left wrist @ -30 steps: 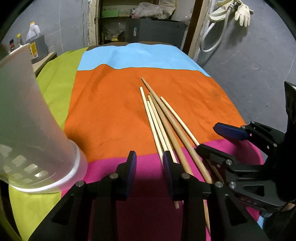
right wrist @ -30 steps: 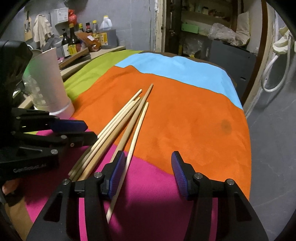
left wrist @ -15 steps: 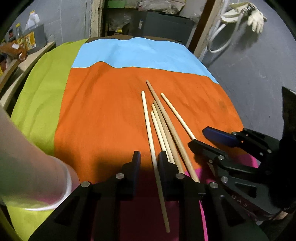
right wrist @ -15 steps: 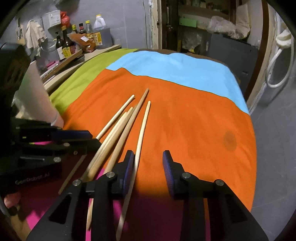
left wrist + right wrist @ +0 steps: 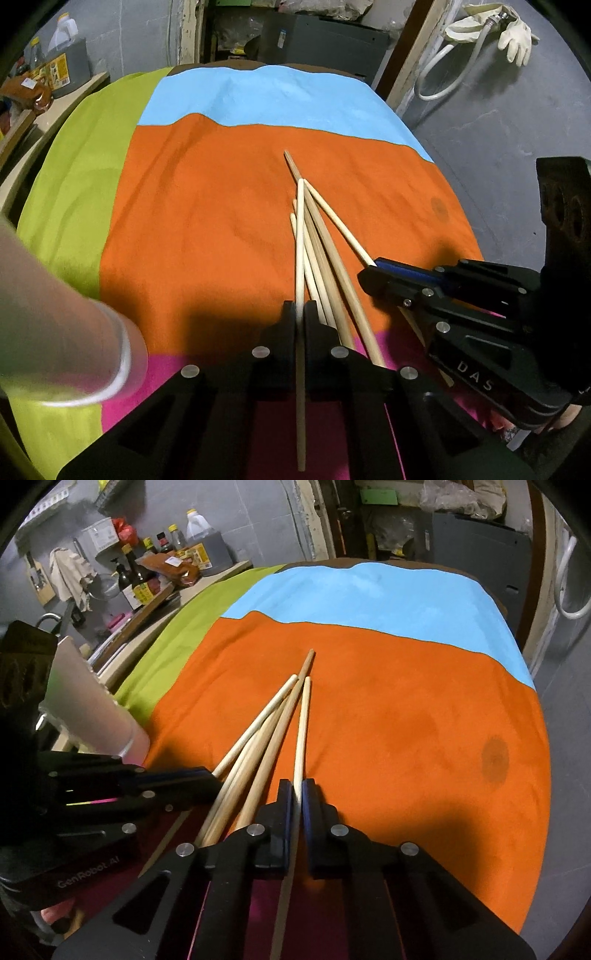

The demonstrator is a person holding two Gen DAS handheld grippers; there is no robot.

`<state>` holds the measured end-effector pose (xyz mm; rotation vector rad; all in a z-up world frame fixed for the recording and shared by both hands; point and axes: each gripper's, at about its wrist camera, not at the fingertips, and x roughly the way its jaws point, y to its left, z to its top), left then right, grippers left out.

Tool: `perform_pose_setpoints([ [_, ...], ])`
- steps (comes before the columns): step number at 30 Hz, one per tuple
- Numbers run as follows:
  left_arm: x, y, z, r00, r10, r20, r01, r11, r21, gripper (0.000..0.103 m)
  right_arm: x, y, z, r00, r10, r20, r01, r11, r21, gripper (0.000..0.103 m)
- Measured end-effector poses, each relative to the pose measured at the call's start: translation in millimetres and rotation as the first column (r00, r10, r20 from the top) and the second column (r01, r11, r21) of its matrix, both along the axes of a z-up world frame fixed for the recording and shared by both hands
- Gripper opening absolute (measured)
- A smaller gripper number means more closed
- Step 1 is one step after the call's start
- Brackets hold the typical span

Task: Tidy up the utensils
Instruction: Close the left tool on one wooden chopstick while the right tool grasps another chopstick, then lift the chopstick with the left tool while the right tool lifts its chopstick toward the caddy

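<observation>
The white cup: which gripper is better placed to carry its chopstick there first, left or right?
Probably left. Both jaws have just closed on one chopstick each, but the white cup is close beside the left gripper, while the right gripper has the left one between it and the cup.

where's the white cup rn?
Left wrist view: the white cup sits at the near left edge on the cloth, left of the left gripper and the chopsticks. Right wrist view shows it behind that gripper.
</observation>
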<state>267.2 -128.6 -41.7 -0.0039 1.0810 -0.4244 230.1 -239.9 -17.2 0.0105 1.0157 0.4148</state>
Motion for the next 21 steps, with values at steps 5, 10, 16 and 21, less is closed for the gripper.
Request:
perform_pose_setpoints([
  [5,-16.5,6.6,0.4,1.000,0.003,0.000,-0.003,1.000,0.005,0.002,-16.2,-1.1,1.9,1.000,0.014,-0.001,-0.014,1.000,0.004,0.004],
  [10,-29.6,16.4,3.7,1.000,0.026,0.001,-0.026,0.999,-0.020,0.002,-30.5,-6.2,6.9,1.000,-0.007,0.019,0.007,1.000,0.017,0.003],
  [16,-50.9,20.3,11.2,0.998,0.017,0.056,-0.014,0.999,-0.047,0.002,-47.0,-16.7,14.5,0.995,-0.070,0.067,0.062,0.992,0.107,0.003],
  [21,-58.7,22.7,10.8,0.999,0.016,0.048,-0.014,0.999,-0.046,0.002,-51.4,-13.2,7.6,0.998,-0.052,0.045,0.048,0.996,0.081,0.003],
])
